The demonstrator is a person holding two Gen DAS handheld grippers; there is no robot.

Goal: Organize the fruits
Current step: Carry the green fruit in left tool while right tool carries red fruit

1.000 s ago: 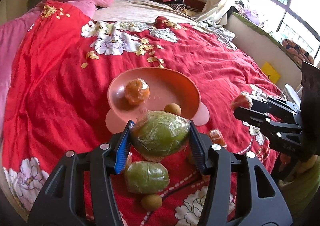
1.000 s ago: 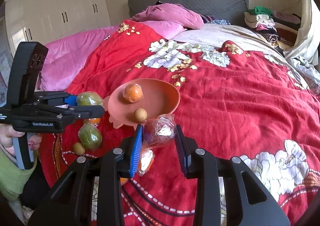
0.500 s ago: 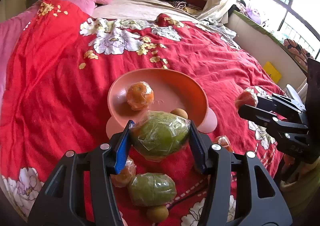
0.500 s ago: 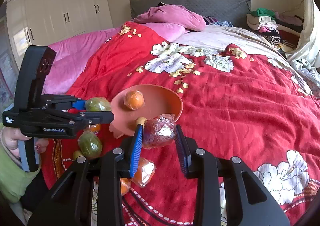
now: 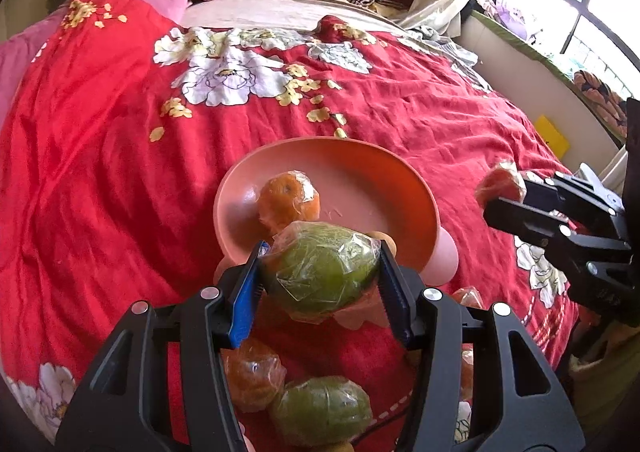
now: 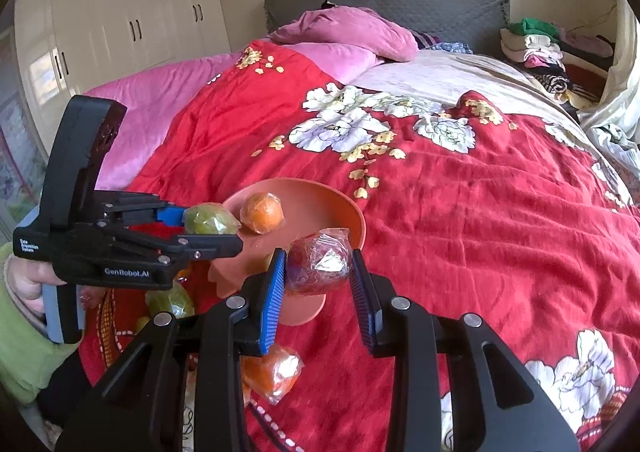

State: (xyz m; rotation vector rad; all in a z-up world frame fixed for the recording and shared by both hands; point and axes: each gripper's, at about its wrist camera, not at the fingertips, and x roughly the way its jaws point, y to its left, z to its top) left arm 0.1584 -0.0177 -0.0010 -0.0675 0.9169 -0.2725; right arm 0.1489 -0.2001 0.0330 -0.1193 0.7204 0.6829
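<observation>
A pink bowl sits on the red bedspread and holds a wrapped orange and a small brown fruit. My left gripper is shut on a wrapped green fruit, held at the bowl's near rim. It shows from the side in the right wrist view. My right gripper is shut on a wrapped red fruit, held just above the bowl's right rim.
A wrapped green fruit and a wrapped orange lie on the bedspread below my left gripper. Another wrapped orange lies under my right gripper. Pink pillows and folded clothes lie at the bed's far end.
Both grippers have moved forward toward the bowl with their fruits. The green fruit now overlaps the bowl's near rim, and the red fruit reaches its right rim.
</observation>
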